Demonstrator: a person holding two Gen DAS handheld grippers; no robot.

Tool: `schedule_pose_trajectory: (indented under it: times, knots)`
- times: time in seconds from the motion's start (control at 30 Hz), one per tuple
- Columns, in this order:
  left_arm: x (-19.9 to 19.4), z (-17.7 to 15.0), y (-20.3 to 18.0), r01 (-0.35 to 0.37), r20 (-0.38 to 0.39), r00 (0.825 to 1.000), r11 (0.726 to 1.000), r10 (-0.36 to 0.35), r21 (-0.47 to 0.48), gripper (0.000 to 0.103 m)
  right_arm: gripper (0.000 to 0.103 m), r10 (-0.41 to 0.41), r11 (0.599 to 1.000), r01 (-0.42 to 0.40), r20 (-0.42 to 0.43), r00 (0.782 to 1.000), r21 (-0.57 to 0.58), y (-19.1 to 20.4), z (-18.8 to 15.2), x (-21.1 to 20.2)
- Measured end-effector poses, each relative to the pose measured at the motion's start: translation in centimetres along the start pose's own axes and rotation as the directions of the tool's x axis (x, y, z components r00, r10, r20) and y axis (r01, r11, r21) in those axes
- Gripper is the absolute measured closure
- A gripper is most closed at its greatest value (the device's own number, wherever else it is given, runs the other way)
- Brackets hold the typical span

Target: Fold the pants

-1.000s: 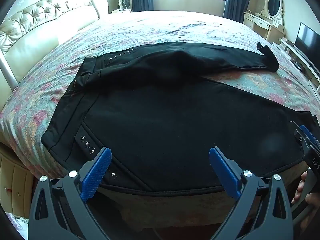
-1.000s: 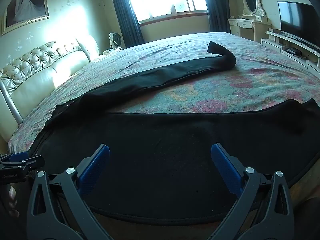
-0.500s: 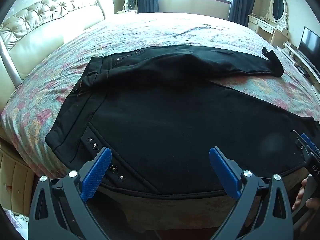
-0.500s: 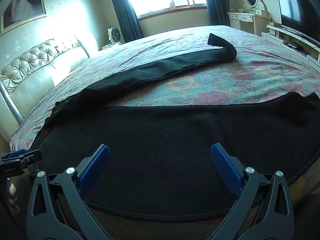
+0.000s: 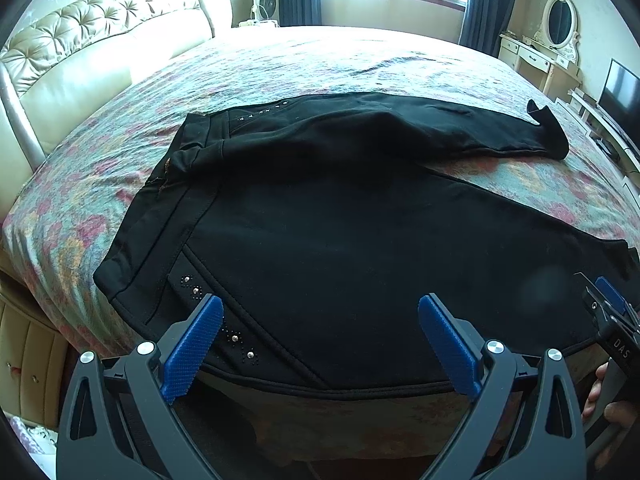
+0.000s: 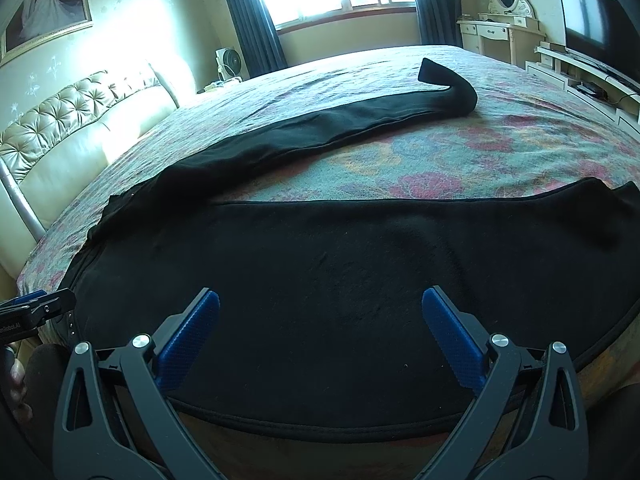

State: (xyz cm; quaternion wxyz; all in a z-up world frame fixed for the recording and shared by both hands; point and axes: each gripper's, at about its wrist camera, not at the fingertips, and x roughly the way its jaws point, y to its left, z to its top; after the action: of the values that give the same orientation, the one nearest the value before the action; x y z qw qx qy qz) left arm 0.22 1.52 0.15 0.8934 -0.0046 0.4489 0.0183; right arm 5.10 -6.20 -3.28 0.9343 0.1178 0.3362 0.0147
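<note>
Both cameras now sit higher and farther back than a second ago, so more of the bed [image 5: 280, 64] shows beyond the pants [image 5: 360, 232]. Its flowered cover spreads wide, with a tufted cream headboard [image 5: 92, 40] at the left. The black pants lie flat across the near edge of the bed, waistband to the left, one leg stretched along the edge and the other angled away toward the far side, its cuff curled up. Small studs [image 5: 236, 336] dot the near hip. The left gripper [image 5: 320, 344] hovers spread wide over the hip, empty; the right gripper [image 6: 320, 340] hovers spread over the near leg, empty too.
</note>
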Motion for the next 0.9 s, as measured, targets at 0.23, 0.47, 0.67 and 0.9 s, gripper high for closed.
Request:
schedule_pose_trajectory:
  times: [0.23, 0.47, 0.67, 0.9]
  knots:
    - [0.13, -0.10, 0.01, -0.004, -0.005, 1.000, 1.000, 0.004, 0.000, 0.006, 0.002, 0.002, 1.000, -0.002, -0.006, 1.000, 0.006, 0.09, -0.01, 0.13]
    - [0.13, -0.26, -0.16, -0.003, -0.007, 1.000, 1.000, 0.003, 0.004, 0.006, 0.002, 0.004, 1.000, -0.004, -0.007, 1.000, 0.001, 0.24, -0.09, 0.16]
    - [0.22, -0.28, -0.12, 0.000, -0.013, 1.000, 1.000, 0.000, -0.001, 0.006, 0.002, 0.004, 1.000, -0.004, -0.010, 1.000, 0.000, 0.34, -0.13, 0.21]
    - [0.22, -0.27, -0.20, -0.001, -0.015, 1.000, 1.000, 0.001, 0.002, 0.006, 0.002, 0.007, 1.000, -0.007, -0.018, 1.000, -0.002, 0.51, -0.35, 0.35]
